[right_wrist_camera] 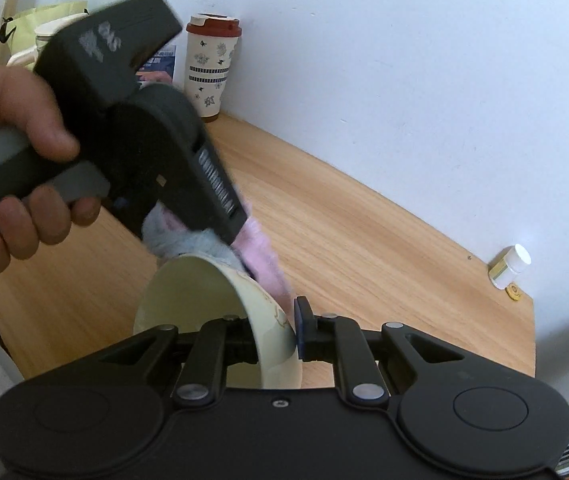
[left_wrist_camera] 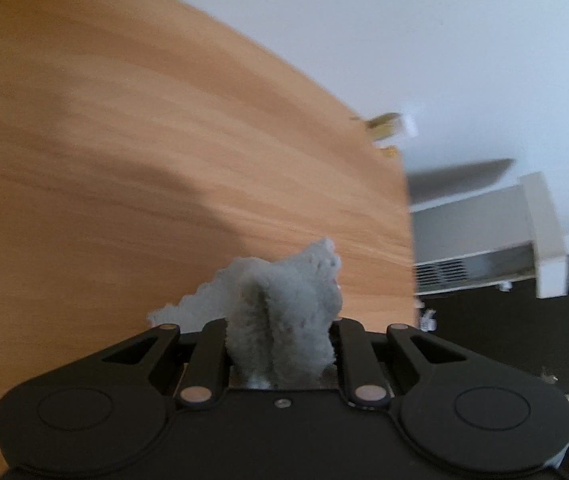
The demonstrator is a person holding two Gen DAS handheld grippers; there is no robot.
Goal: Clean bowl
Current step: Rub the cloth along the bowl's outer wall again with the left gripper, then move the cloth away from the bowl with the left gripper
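Note:
My right gripper (right_wrist_camera: 274, 334) is shut on the rim of a cream bowl (right_wrist_camera: 204, 312), held tilted above the wooden table (right_wrist_camera: 364, 240), its opening facing left. My left gripper (left_wrist_camera: 280, 332) is shut on a fluffy grey cloth (left_wrist_camera: 280, 308). In the right wrist view the left gripper (right_wrist_camera: 240, 236) comes in from the upper left, held by a hand (right_wrist_camera: 28, 160), and presses the grey and pink cloth (right_wrist_camera: 212, 244) against the bowl's far rim and outer side. The bowl does not show in the left wrist view.
A patterned travel cup with a red lid (right_wrist_camera: 209, 68) stands at the back by the white wall. A small white-capped jar (right_wrist_camera: 510, 266) sits near the table's right edge. A yellow-green bag (right_wrist_camera: 36, 20) is at the far left. A heater (left_wrist_camera: 480, 248) stands beyond the table.

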